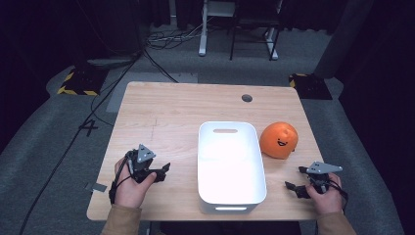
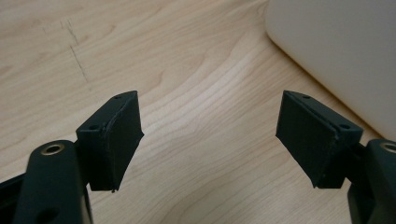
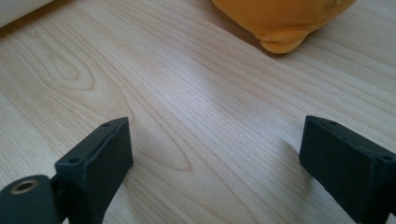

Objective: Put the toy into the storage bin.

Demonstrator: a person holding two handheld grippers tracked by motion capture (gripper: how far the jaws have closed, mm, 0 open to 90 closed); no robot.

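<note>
One white bin [image 1: 231, 166] and one orange plush toy [image 1: 279, 140] are counted on the single wooden surface [image 1: 166, 117]; two grippers are counted, left gripper [image 1: 159, 172] and right gripper [image 1: 296, 180]

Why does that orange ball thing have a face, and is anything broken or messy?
Nothing looks broken or spilled. The orange plush with the smiley face is a soft toy, resting on the wooden table just right of the empty white bin. Both the left gripper and right gripper are open, holding nothing.

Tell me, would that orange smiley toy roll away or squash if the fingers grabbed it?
The orange toy looks like soft plush, so it would probably squash and feel light. Its rounded body might rock, but the little foot resting on the table likely stops rolling.
</note>
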